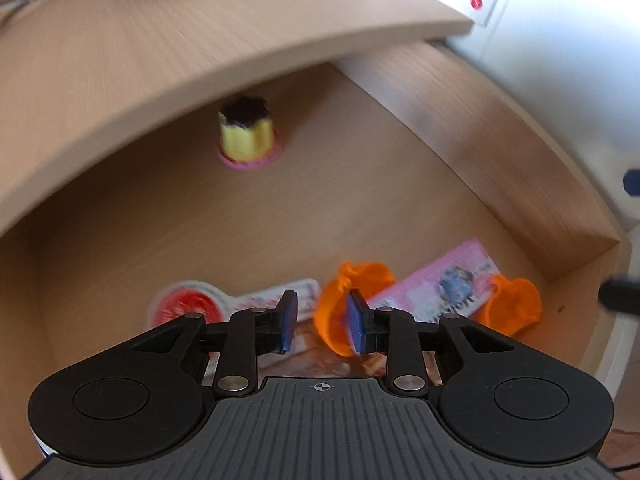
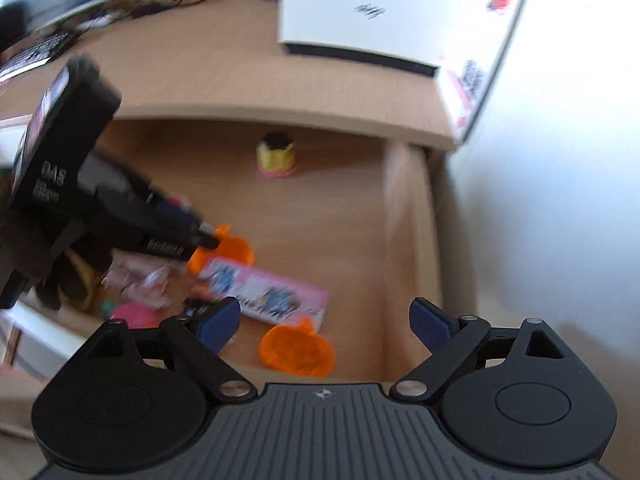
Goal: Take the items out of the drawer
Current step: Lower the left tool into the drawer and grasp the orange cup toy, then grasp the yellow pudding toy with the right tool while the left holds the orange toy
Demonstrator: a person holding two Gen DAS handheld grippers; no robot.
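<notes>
Drawer [image 2: 404,216] pulled out under the table [image 1: 160,40] edge, left claw [image 1: 322,320] partly closed around an orange pumpkin cup [image 1: 340,304] near the drawer front, right claw [image 2: 324,324] wide open and empty above the second orange cup [image 2: 298,350], pink packet [image 2: 264,294] between cups, yellow pudding toy [image 1: 246,134] alone at the back, bare drawer floor mid-way.

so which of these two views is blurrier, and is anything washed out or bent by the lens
Right wrist view: the blurrier one, with the left gripper, the pink card and the drawer's side wall smeared; the white wall is blown out. Left wrist view: milder blur on the yellow cup, the gripper's fingers sharp; the fisheye bows the desk edge into an arc.
</notes>
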